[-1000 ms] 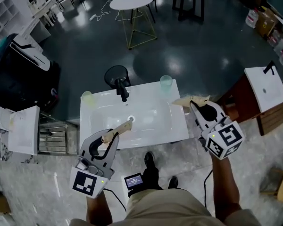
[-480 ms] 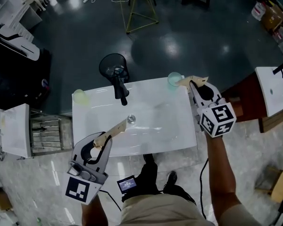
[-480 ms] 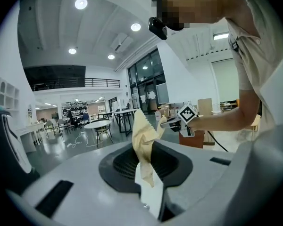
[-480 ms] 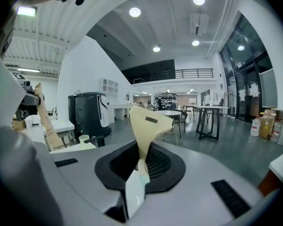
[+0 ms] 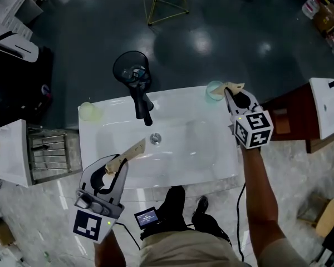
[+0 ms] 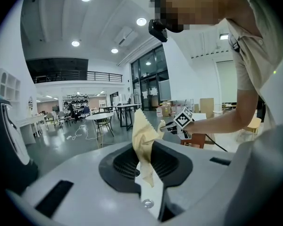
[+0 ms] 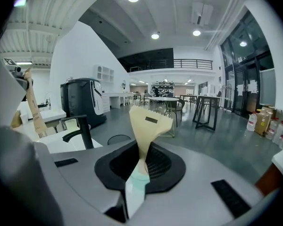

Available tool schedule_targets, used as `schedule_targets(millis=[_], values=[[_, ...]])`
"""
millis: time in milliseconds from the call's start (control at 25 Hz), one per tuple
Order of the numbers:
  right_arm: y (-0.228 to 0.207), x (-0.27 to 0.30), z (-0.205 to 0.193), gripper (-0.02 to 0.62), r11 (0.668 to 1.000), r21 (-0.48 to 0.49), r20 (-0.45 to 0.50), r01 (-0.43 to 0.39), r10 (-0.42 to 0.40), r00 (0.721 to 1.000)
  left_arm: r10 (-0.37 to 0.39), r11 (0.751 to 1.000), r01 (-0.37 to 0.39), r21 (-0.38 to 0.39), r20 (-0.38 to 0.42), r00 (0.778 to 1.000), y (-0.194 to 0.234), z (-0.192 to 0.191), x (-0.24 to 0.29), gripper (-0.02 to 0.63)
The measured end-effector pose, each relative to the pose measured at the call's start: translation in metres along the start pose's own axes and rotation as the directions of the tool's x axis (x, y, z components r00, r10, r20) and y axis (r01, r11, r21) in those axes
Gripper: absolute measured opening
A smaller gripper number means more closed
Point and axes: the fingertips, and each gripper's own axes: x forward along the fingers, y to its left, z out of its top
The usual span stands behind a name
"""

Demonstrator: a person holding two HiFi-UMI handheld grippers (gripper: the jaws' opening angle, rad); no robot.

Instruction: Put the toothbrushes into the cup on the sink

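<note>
- Nearest, at the person's waist, a small lit screen (image 5: 147, 217) hangs just in front of the sink's front edge.
- The left tool (image 5: 116, 168) hangs over the front left part of the white sink (image 5: 211, 160). Its jaws stand narrow, pinched on a tan paper toothbrush packet (image 5: 132, 152).
- That packet slants up out of the jaws towards the drain (image 5: 155, 139), and its tip stops just short of it.
- In the left gripper view the left tool (image 6: 148, 159) has both pads pressed on the crumpled tan wrapper (image 6: 142, 140).
- Across the basin, the right tool (image 5: 232, 94) is at the sink's far right corner. It too is nearly closed, on a second tan toothbrush packet (image 5: 234, 86).
- In the right gripper view the right tool (image 7: 141, 166) nips the neck of that packet (image 7: 148, 121), whose flat top fans out above the jaws.
- A teal cup (image 5: 213, 91) stands on that far right corner of the surface. The packet's tip is right at its rim, but I cannot tell whether they touch.
- A pale green cup (image 5: 87, 111) stands on the far left corner, well apart from both tools.
- A black faucet (image 5: 143, 105) rises at the middle of the back edge.
- Behind the sink, a black mesh bin (image 5: 131, 70) sits on the dark, glossy floor.
</note>
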Motion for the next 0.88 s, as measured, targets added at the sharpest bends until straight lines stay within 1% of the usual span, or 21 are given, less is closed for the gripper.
schedule_targets(millis=[280,520,560,600,640,680,880], values=[[0.005,0.023,-0.027,0.03,1.0,-0.001,-0.08,-0.003,0.003,0.997,-0.003,1.0,0.003,-0.016,-0.005,1.0,0.01,-0.012,0.006,0.061],[0.01,0.022,-0.031,0.029,1.0,-0.028,-0.105,0.014,-0.016,0.994,0.004,1.0,-0.004,-0.022,-0.002,1.0,0.014,-0.014,-0.001,0.061],[0.009,0.022,-0.031,0.036,0.999,-0.032,-0.113,0.019,-0.023,0.993,0.004,1.0,-0.004,-0.023,-0.001,1.0,0.015,-0.013,-0.001,0.061],[0.009,0.023,-0.031,0.067,0.999,-0.035,-0.119,0.026,-0.03,0.992,0.004,1.0,-0.004,-0.024,0.0,1.0,0.017,-0.013,-0.001,0.061],[0.009,0.024,-0.032,0.117,0.999,-0.039,-0.124,0.032,-0.036,0.992,0.004,1.0,-0.004,-0.024,0.002,1.0,0.019,-0.013,-0.001,0.061],[0.01,0.025,-0.032,0.133,0.999,-0.042,-0.127,0.034,-0.039,0.991,0.005,1.0,-0.004,-0.024,0.004,1.0,0.02,-0.013,-0.001,0.061],[0.015,0.018,-0.028,0.17,0.998,-0.05,-0.129,0.025,-0.032,0.991,0.007,1.0,-0.007,-0.02,0.015,1.0,0.018,-0.008,-0.006,0.061]])
